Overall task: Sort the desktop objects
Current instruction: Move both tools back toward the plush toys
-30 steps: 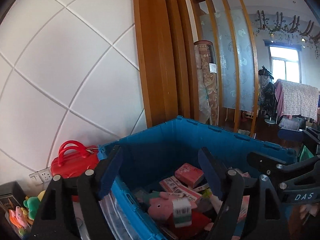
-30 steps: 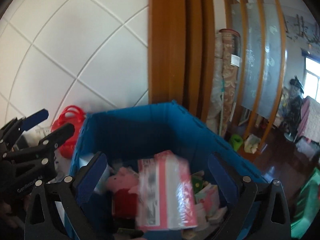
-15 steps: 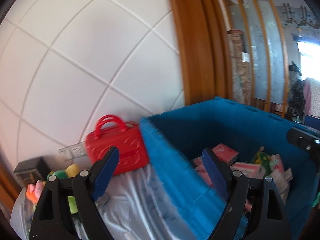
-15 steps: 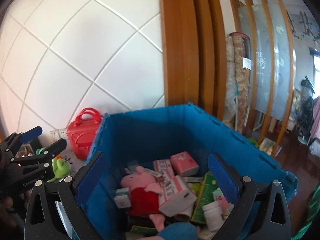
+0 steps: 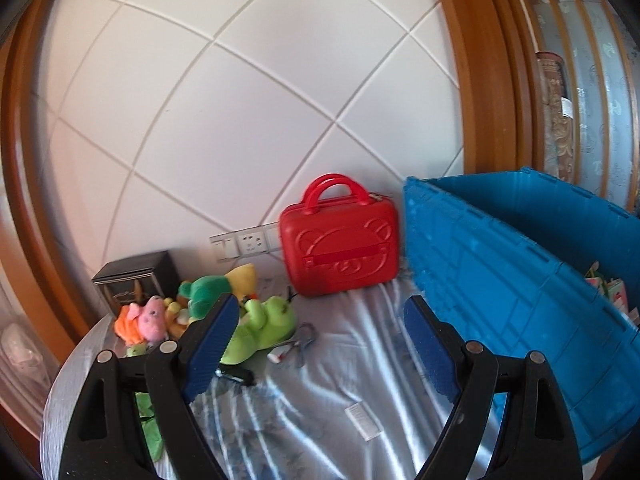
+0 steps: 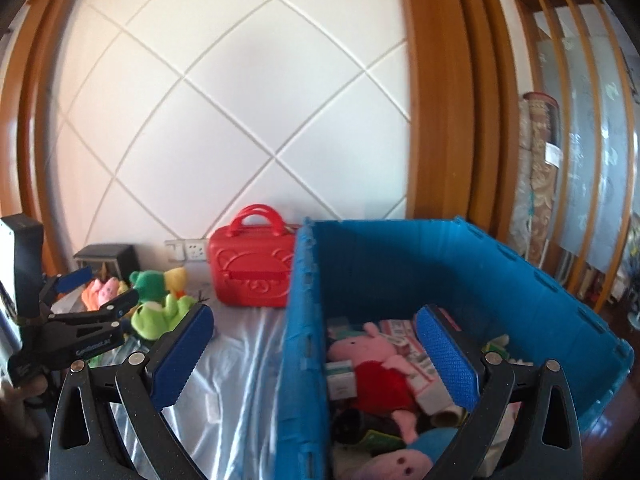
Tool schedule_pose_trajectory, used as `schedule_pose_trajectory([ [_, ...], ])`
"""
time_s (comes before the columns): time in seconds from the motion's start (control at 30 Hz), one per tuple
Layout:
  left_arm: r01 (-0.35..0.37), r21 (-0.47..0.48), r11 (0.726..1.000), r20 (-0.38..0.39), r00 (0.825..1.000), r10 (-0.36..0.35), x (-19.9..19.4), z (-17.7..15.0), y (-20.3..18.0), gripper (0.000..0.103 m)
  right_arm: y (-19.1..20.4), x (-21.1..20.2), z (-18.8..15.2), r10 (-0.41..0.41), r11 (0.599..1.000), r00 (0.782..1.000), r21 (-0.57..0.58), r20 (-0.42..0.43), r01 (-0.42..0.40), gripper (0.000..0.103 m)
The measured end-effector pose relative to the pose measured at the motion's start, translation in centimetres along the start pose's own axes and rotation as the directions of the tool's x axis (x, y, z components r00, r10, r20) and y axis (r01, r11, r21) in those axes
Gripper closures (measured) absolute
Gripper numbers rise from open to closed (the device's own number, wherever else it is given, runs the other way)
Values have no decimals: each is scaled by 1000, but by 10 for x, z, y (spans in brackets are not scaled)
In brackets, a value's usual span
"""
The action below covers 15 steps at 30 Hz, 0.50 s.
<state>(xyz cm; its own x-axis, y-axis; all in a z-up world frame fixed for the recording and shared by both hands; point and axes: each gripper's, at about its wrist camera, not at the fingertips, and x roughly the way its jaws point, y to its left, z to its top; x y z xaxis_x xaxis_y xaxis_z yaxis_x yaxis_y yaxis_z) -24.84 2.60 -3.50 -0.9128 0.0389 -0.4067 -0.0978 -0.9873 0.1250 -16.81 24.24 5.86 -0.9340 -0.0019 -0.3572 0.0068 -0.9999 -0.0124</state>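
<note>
A blue plastic crate [image 6: 400,264] stands at the table's right; it holds a pink pig plush in a red dress [image 6: 372,364] and several small boxes. The crate's wall also shows in the left wrist view [image 5: 520,292]. My left gripper [image 5: 316,340] is open and empty above the cloth, facing a red toy suitcase [image 5: 340,248] and a pile of plush toys: a green frog [image 5: 264,328], a pink-orange one [image 5: 142,320]. My right gripper [image 6: 316,356] is open and empty, straddling the crate's left wall. The left gripper also shows in the right wrist view [image 6: 90,292].
A black box [image 5: 136,280] stands at the back left by wall sockets [image 5: 244,242]. A small white tag [image 5: 362,420] and a cord with a clip [image 5: 300,344] lie on the silvery tablecloth [image 5: 320,400]. White tiled wall behind; wooden frame to the right.
The box the right gripper was carrying a second ago now lies in the crate. Both grippers have swung left; the left one now faces the suitcase and plush toys instead of the crate.
</note>
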Motion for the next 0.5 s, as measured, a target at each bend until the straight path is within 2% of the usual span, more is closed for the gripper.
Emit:
schedule_pose_trajectory([
  [0.27, -52, 6, 999, -22, 998, 52, -7, -22, 60, 18, 70, -2, -7, 79, 996, 997, -37, -23, -80, 0],
  [0.5, -107, 27, 994, -43, 993, 109, -8, -49, 128, 18, 141, 15, -23, 132, 990, 987, -29, -86, -135, 0],
])
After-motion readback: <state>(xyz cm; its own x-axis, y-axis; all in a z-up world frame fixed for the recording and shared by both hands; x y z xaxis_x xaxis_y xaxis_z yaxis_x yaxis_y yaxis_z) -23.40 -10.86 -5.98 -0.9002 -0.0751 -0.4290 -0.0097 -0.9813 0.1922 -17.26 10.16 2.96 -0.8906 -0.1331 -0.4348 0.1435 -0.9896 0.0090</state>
